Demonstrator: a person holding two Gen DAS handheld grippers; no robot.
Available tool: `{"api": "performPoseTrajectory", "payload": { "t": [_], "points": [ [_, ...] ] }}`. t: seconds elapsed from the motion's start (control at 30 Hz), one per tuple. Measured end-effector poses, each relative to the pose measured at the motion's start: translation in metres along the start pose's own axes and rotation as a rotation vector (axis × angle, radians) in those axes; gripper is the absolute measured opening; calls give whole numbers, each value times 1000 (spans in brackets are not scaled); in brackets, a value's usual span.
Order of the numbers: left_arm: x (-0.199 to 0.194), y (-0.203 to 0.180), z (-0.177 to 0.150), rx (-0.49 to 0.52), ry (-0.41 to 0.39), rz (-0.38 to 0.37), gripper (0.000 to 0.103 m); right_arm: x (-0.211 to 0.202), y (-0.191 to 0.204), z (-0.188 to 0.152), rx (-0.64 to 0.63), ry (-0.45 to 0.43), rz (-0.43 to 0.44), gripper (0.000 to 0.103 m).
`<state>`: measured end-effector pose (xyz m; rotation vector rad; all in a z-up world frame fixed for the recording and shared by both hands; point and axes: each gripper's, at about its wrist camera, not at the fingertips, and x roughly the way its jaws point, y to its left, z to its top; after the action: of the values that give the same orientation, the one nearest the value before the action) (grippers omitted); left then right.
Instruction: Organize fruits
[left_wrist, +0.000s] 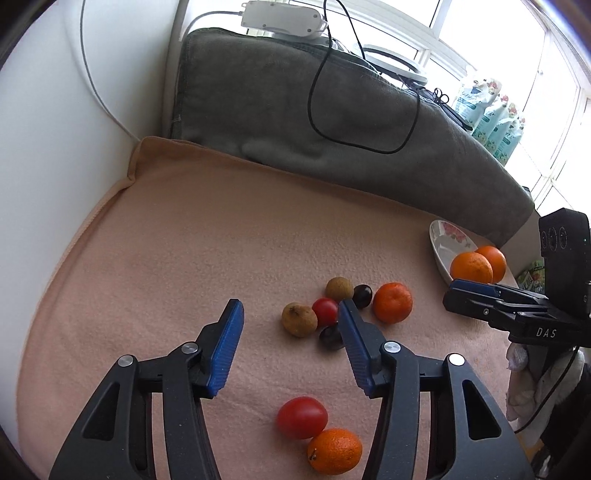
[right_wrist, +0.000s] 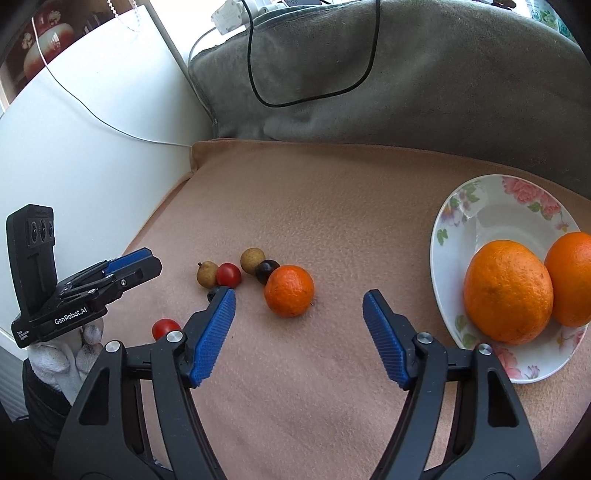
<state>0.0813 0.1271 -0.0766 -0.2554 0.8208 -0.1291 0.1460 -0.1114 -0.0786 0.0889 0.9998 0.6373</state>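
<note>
Two oranges (right_wrist: 508, 291) rest on the plate (right_wrist: 458, 206); one mandarin (right_wrist: 289, 290) and small fruits (left_wrist: 299, 319) remain on the blanket (right_wrist: 332, 206). Left tool (left_wrist: 291, 347) and right tool (right_wrist: 299, 332): wide open, empty

Open blanket around a tight fruit cluster.
Left of the tangerine (right_wrist: 289, 291): small fruits (right_wrist: 225, 271) packed touching, no gap between. Right of it: bare blanket (right_wrist: 351, 236) up to the plate (right_wrist: 448, 221). Behind: grey cushion (right_wrist: 424, 92) walled off.

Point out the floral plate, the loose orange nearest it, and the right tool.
floral plate (right_wrist: 491, 218): right wrist view, bare inner surface.
loose orange (right_wrist: 289, 291): right wrist view, middle of peel.
right tool (right_wrist: 299, 301): right wrist view, midway between fingertips.
</note>
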Motion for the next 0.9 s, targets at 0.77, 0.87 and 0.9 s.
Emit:
{"api": "performPoseTrajectory", "payload": {
  "t": [0.77,0.87,0.9],
  "points": [
    [63,-37,28,242,328,-30,31,33,17,-5,-114,47,17,57],
    [68,-41,32,276,370,-30,31,37,19,-5,-139,44,7,57],
    [70,-43,33,287,385,-30,31,38,20,-5,-144,44,6,57]
  ]
}}
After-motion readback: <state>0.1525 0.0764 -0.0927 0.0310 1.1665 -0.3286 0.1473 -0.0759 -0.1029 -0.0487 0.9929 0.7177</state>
